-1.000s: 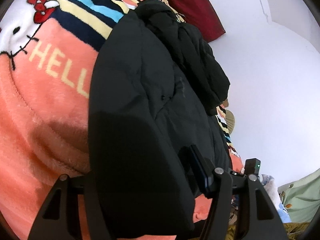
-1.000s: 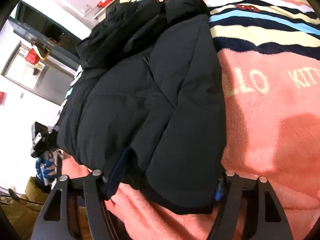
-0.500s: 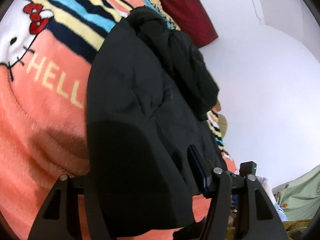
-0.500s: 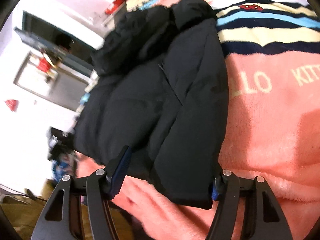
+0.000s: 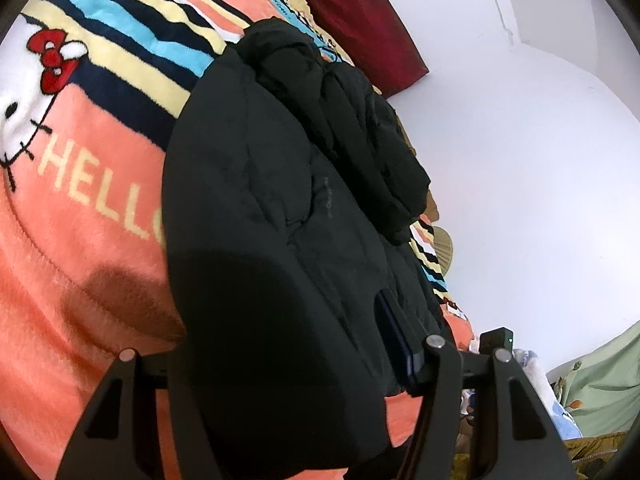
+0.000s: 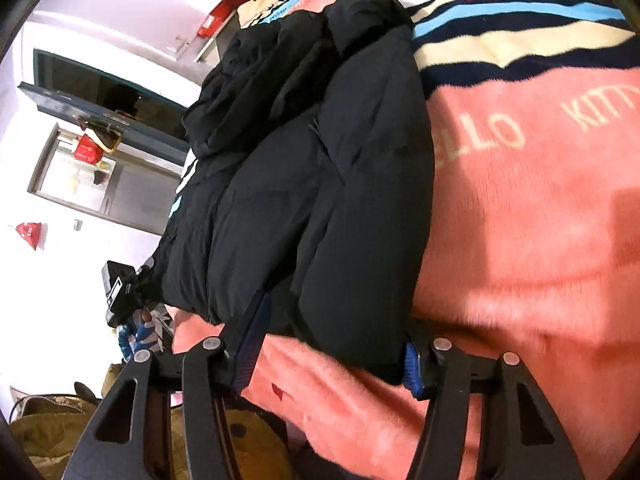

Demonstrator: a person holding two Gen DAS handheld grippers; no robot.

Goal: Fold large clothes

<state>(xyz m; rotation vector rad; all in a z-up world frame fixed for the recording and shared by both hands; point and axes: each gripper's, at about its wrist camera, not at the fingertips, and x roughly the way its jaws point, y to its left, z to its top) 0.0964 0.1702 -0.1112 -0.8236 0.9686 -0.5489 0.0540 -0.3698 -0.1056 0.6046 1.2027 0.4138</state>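
A black puffer jacket (image 5: 256, 200) lies folded lengthwise on a pink Hello Kitty blanket (image 5: 60, 248), hood bunched at the far end. It also shows in the right wrist view (image 6: 320, 184). My left gripper (image 5: 288, 344) is open, its jaws spread wide around the jacket's near hem, whose corner hides the left finger. My right gripper (image 6: 332, 344) is open too, jaws either side of the hem's other corner, blue pads (image 6: 410, 364) beside the fabric, not clamped.
A dark red pillow (image 5: 360, 20) lies at the bed's head by the white wall. The blanket (image 6: 520, 240) stretches right of the jacket. A window and door (image 6: 100, 168) stand beyond the bed. The other gripper (image 6: 120, 296) shows past the jacket.
Both grippers have stayed open at the jacket's hem. The right gripper has drawn back slightly and tilted; its left pad now shows clear of the fabric. The jacket has not moved.
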